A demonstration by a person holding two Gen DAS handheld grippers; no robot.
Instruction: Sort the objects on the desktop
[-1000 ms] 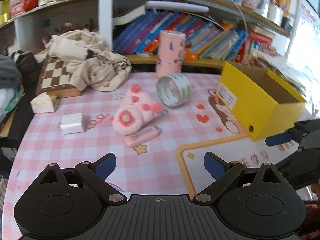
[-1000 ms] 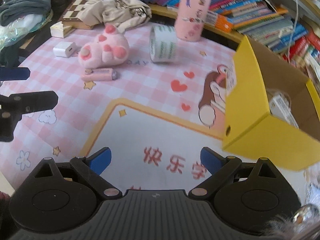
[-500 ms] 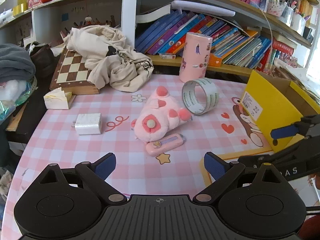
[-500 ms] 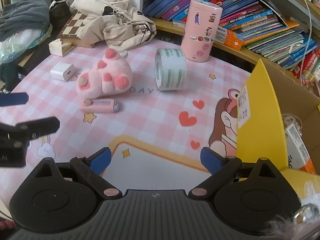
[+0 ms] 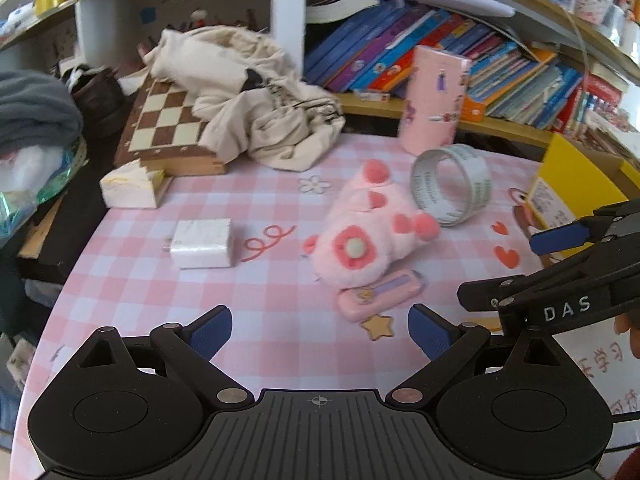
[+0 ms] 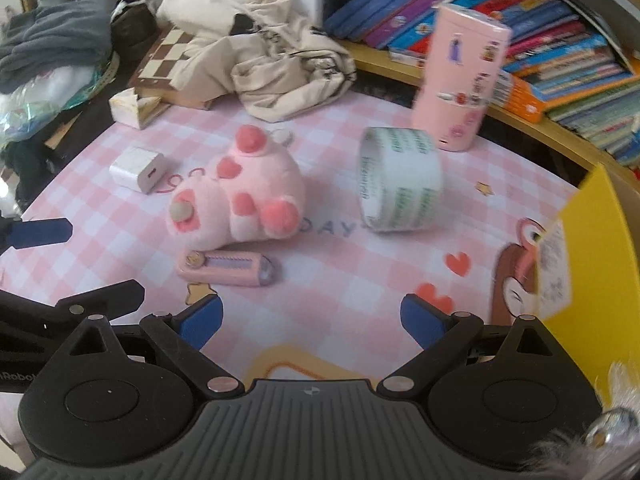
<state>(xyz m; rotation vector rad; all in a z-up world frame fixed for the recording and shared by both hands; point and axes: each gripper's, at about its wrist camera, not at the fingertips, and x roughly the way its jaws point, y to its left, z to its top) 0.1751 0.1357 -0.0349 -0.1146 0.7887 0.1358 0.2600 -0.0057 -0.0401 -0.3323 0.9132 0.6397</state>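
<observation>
Both grippers hover low over the near edge of the tabletop (image 5: pixel 132 280), level, pointing toward the back shelf side. Left gripper (image 5: pixel 320 326): jaws spread wide, nothing between them. Right gripper (image 6: pixel 312 318): likewise spread and empty. Pink plush toy (image 6: pixel 236 204) lies mid-tabletop; looks soft and light, will squash under the pads, best pinched across its thick body rather than by a foot. Pink pocket case (image 6: pixel 226 268) lies flat, touching the plush's near side; probably rigid, smooth and light, so take it across the narrow width. Tape roll (image 6: pixel 400 184) stands on edge toward the right; may roll if nudged, so grip through the rim. White charger (image 5: pixel 202 242) sits toward the left edge. Yellow box (image 6: pixel 600 264) stands at the right edge, likely the bin.
</observation>
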